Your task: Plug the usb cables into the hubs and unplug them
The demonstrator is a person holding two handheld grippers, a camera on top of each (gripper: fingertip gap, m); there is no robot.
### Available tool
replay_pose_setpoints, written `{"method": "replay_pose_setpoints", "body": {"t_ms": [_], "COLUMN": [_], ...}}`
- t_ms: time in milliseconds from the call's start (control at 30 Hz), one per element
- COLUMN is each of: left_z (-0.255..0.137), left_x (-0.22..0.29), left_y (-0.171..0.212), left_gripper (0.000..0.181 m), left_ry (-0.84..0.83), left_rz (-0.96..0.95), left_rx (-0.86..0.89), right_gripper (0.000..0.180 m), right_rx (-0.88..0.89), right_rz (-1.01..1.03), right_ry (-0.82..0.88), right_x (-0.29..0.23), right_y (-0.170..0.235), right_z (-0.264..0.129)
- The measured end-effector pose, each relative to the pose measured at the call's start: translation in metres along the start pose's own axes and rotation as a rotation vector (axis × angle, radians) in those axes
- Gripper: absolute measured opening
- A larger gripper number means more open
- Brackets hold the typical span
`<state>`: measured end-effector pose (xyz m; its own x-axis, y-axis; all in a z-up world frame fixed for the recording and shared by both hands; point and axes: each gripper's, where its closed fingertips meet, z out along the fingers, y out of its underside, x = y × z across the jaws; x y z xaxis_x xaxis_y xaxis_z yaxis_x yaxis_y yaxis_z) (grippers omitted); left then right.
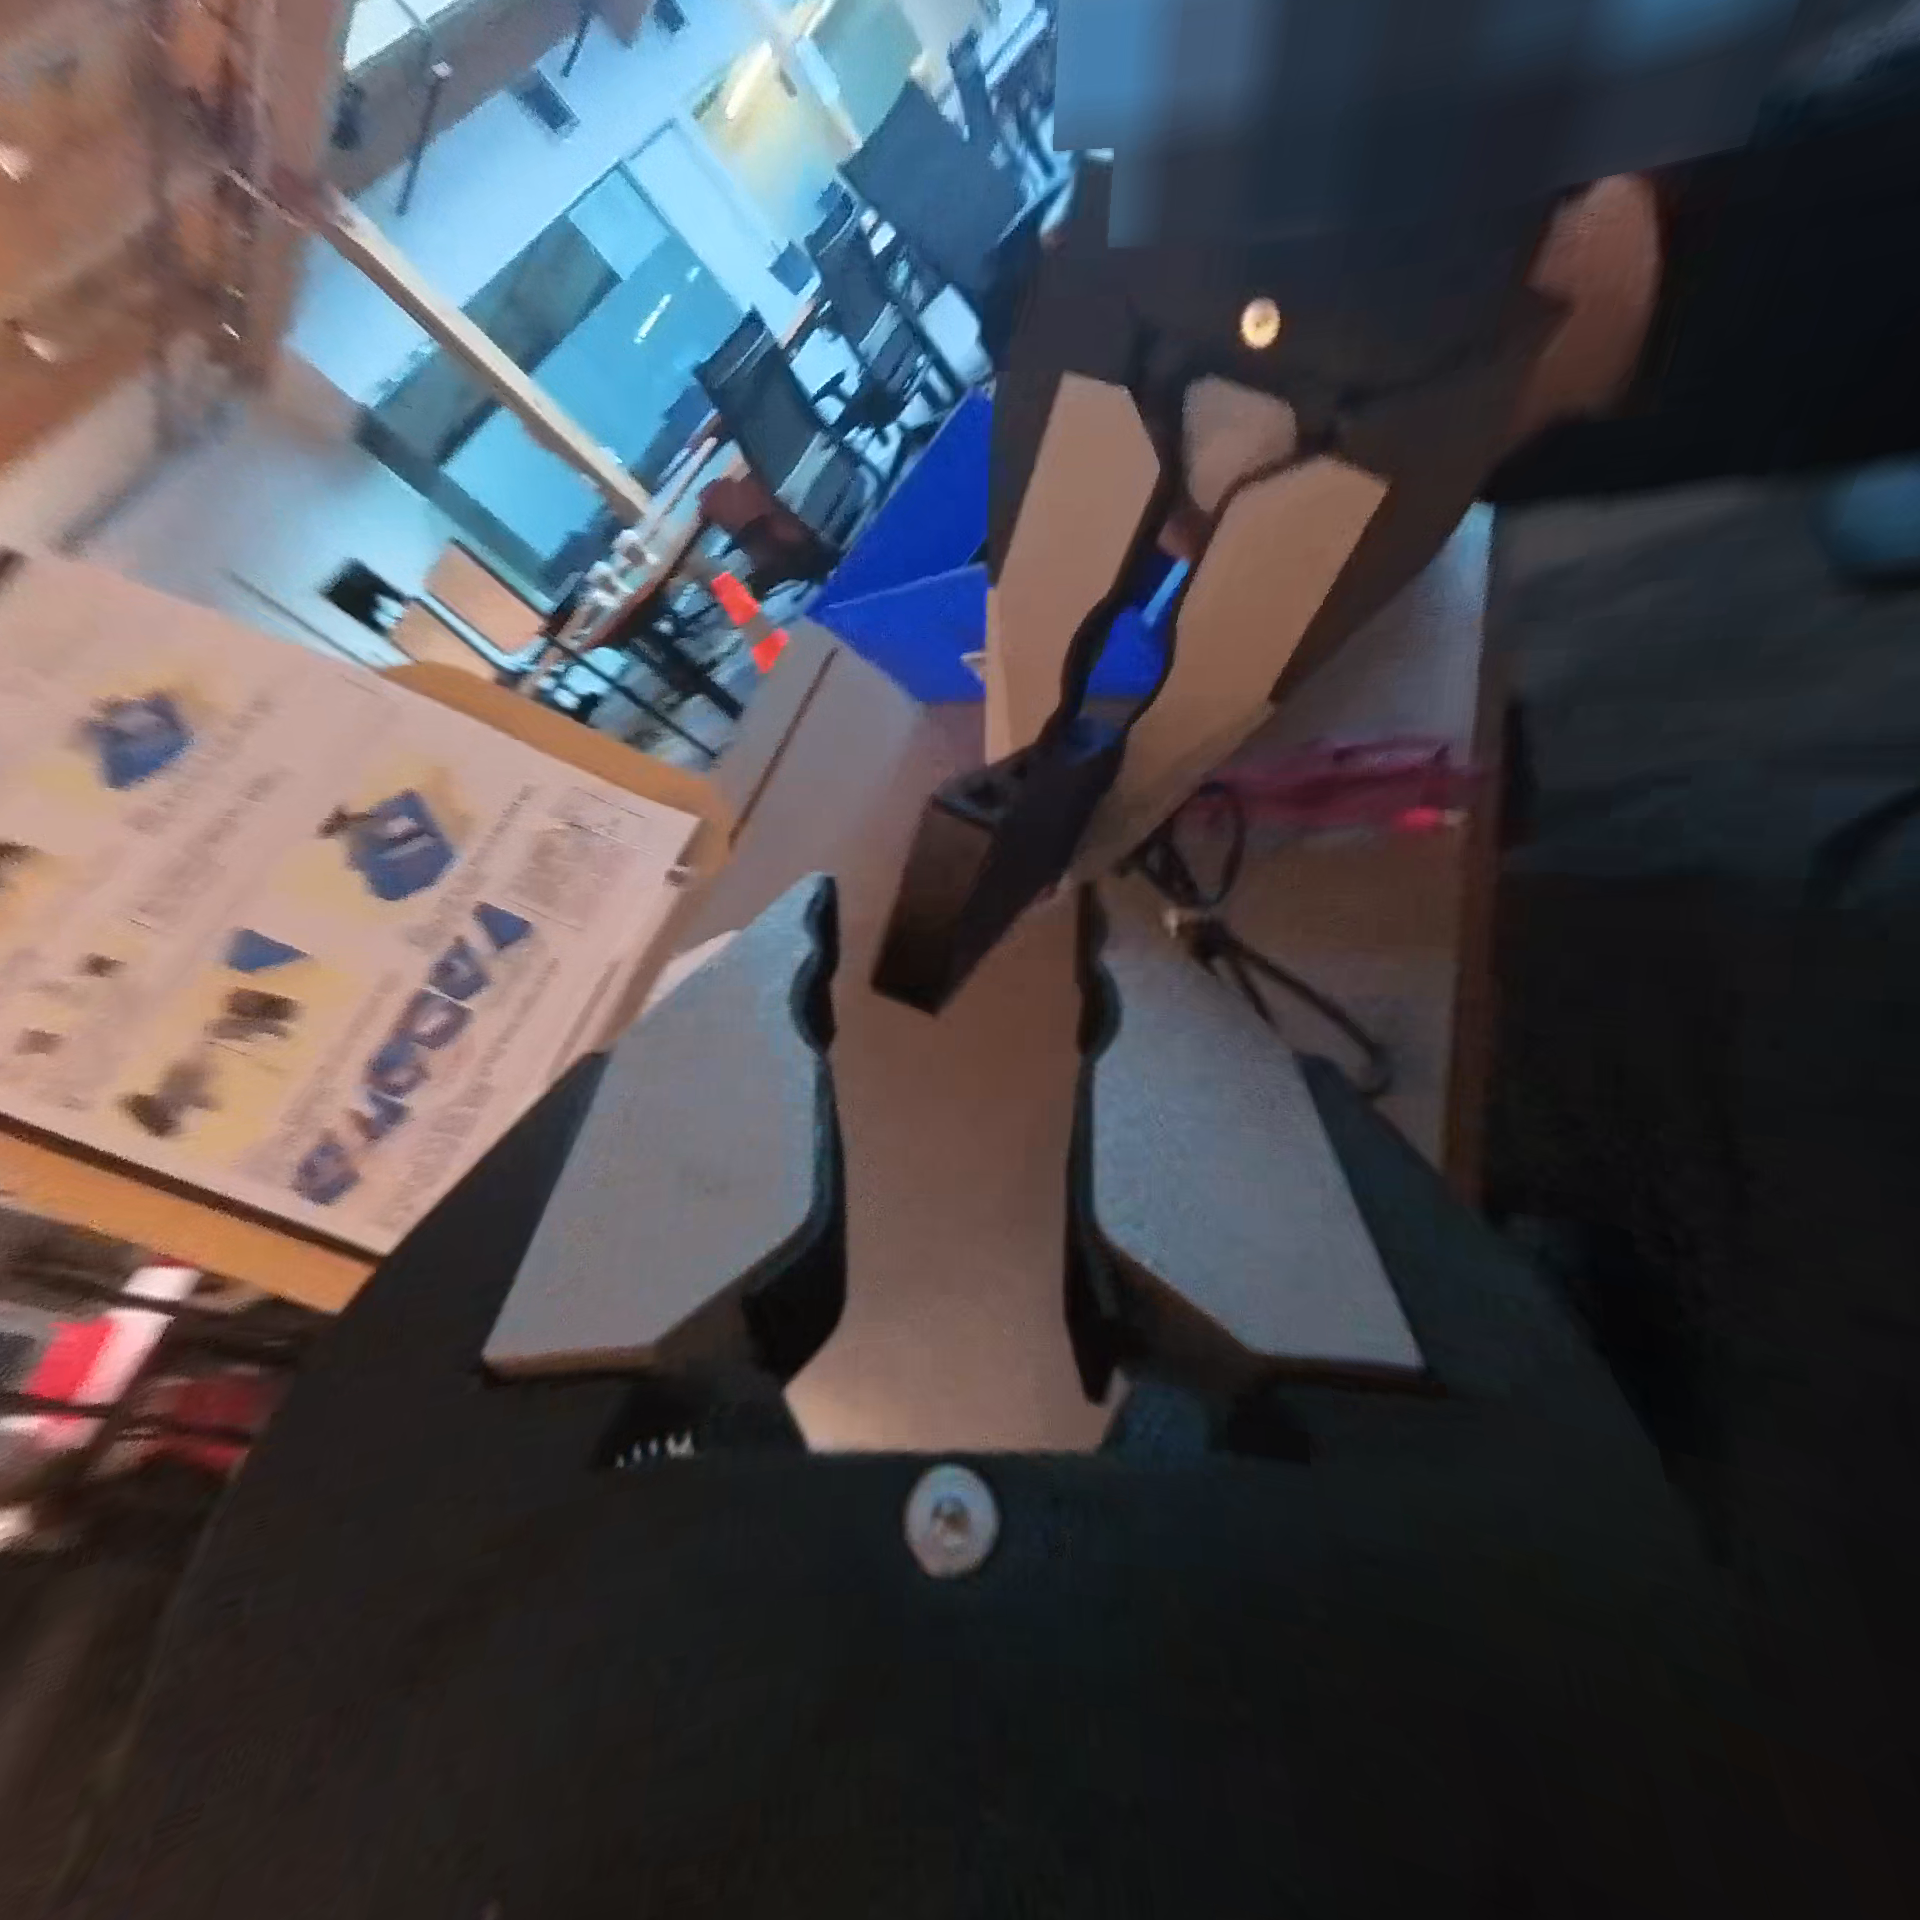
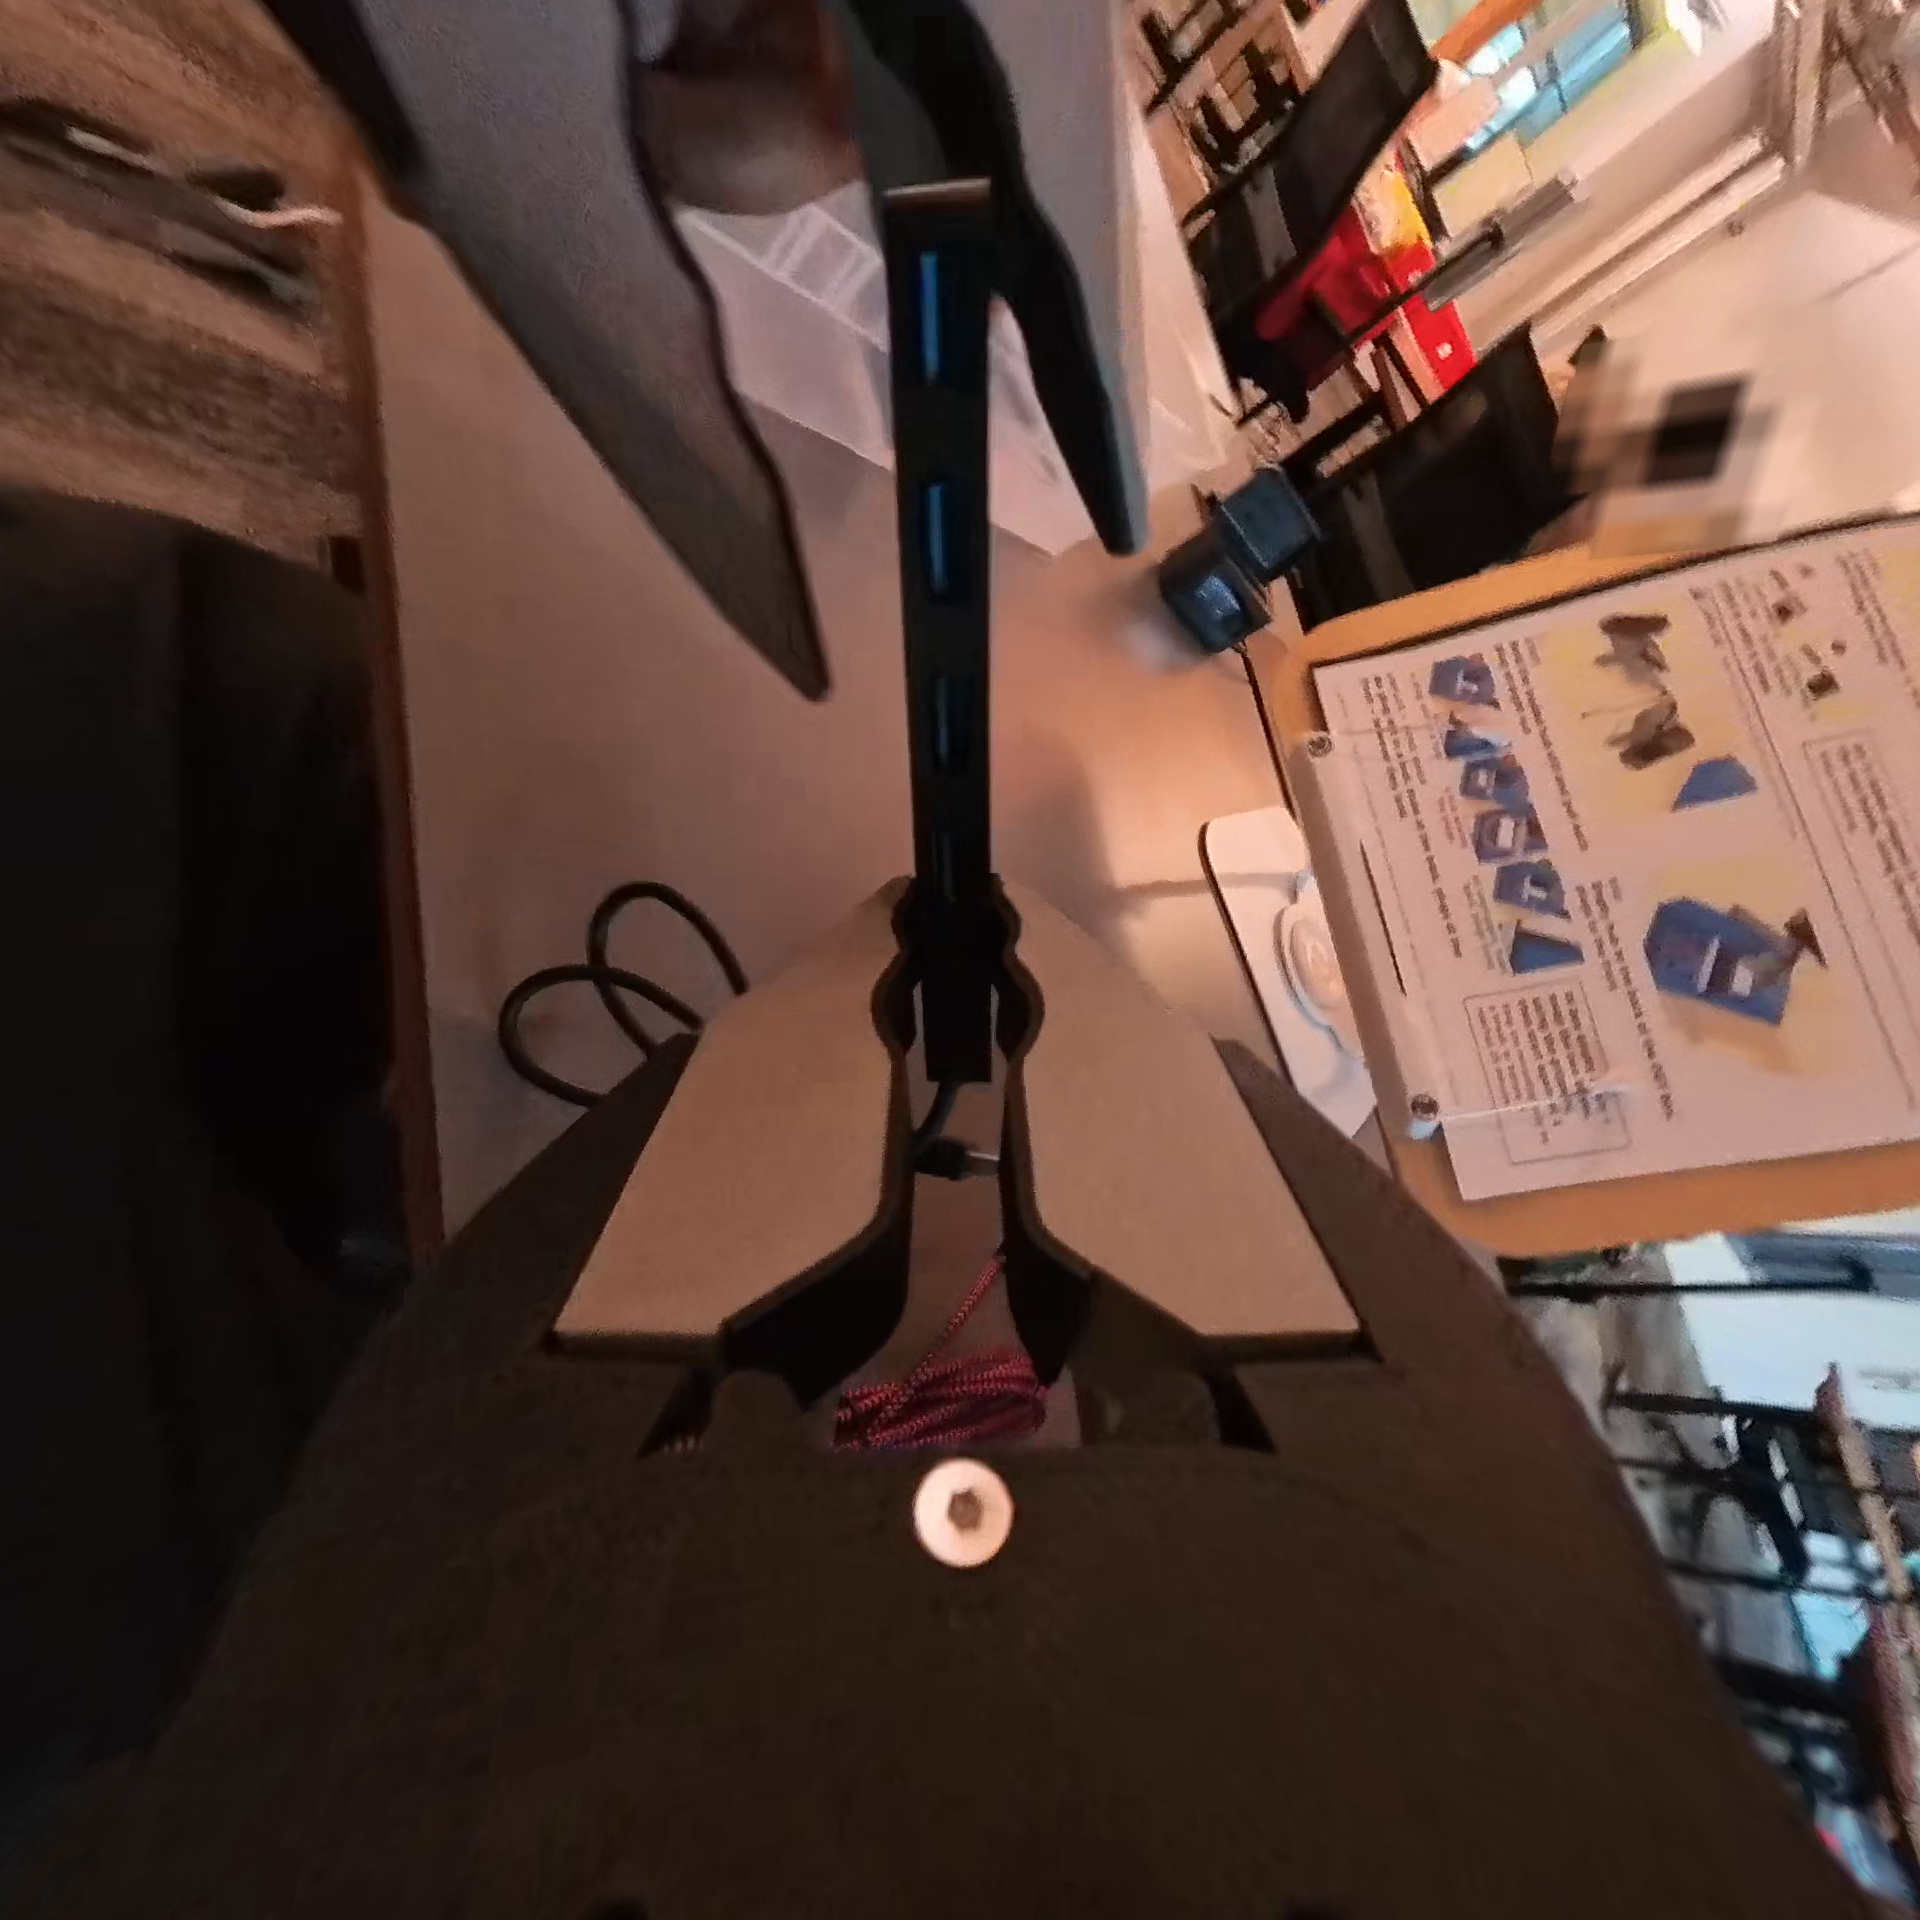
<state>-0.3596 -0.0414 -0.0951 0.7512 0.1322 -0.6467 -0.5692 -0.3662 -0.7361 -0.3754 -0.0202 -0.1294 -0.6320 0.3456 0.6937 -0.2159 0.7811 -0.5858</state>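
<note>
Here you had the hub (image 2: 951, 623) clamped at its cable end in your right gripper (image 2: 951, 971), the jaws drawn in on the narrow black body so that it stood out forward along the fingers toward the top centre of the right wrist frame, its row of blue ports facing the camera. To do this step well, you needed to keep that grip firm and the hub steady, with the port side turned open toward whatever plug was to come, since a long bar held by one end will likely swing under a push. Your left gripper (image 1: 956, 997) was spread wide and held nothing; in the left wrist view the free end of the hub (image 1: 951, 894) hung just above and between its fingertips, near the middle of the frame, not touching either pad as far as the blur allowed me to tell. No plug was seated in any port that I could see. The cables lay lower down: a red braided cable (image 2: 940, 1403) showed behind the right jaws at lower centre, and a black cable (image 2: 597, 987) was looped on the table (image 2: 623, 727) at left of centre. I judged you had to fetch a plug with the free left gripper and line it square to a port before pressing.
</note>
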Motion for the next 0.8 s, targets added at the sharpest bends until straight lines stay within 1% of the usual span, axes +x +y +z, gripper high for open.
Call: {"method": "replay_pose_setpoints", "body": {"t_ms": [33,67,133,200,267,333,400,433,467,500,533,567,600,667,733,800], "left_z": [0.001,0.001,0.0,-0.003,-0.003,0.001,0.007,0.008,0.008,0.005,0.001,-0.002,-0.003,-0.001,0.002,0.011], "left_x": [0.003,0.006,0.014,0.021,0.025,0.031,0.03,0.025,0.013,-0.005,-0.022,-0.033,-0.037,-0.038,-0.035,-0.033], "left_y": [0.001,0.001,-0.003,-0.007,-0.009,-0.007,0.001,0.008,0.017,0.027,0.034,0.039,0.04,0.041,0.048,0.069], "left_gripper": [0.029,0.023,0.018,0.014,0.013,0.009,0.008,0.008,0.008,0.008,0.008,0.008,0.008,0.008,0.008,0.008], "left_ry": [-0.016,-0.016,0.018,0.046,0.055,0.07,0.039,0.003,-0.066,-0.168,-0.261,-0.319,-0.343,-0.383,-0.442,-0.474], "left_rz": [0.07,0.118,0.136,0.123,0.104,0.122,0.19,0.242,0.297,0.354,0.393,0.395,0.37,0.356,0.434,0.468], "left_rx": [-0.012,-0.013,0.011,0.06,0.073,0.049,-0.026,-0.086,-0.151,-0.215,-0.249,-0.244,-0.207,-0.091,-0.018,-0.07], "right_gripper": [0.008,0.008,0.008,0.009,0.011,0.012,0.014,0.015,0.016,0.002,0.001,0.003,0.007,0.031,0.035,0.041], "right_rx": [-0.005,-0.016,-0.02,-0.005,-0.007,-0.025,-0.055,-0.09,-0.147,-0.203,-0.238,-0.254,-0.256,-0.245,-0.265,-0.296], "right_rz": [-0.033,-0.054,-0.062,-0.038,-0.019,-0.014,0.017,0.055,0.107,0.169,0.246,0.344,0.455,0.663,0.789,0.821], "right_ry": [-0.001,0.01,0.0,-0.025,-0.037,-0.045,-0.033,-0.011,0.031,0.077,0.112,0.124,0.112,0.057,-0.003,-0.063], "right_x": [-0.003,-0.003,-0.005,-0.007,-0.008,-0.009,-0.005,0.002,0.015,0.03,0.043,0.053,0.059,0.063,0.057,0.043], "right_y": [0.0,0.002,0.003,0.001,0.003,0.008,0.016,0.024,0.036,0.051,0.065,0.078,0.089,0.104,0.116,0.119], "right_z": [0.0,0.0,-0.001,-0.002,0.001,0.004,0.008,0.008,0.005,-0.001,-0.009,-0.017,-0.025,-0.033,-0.035,-0.029]}}
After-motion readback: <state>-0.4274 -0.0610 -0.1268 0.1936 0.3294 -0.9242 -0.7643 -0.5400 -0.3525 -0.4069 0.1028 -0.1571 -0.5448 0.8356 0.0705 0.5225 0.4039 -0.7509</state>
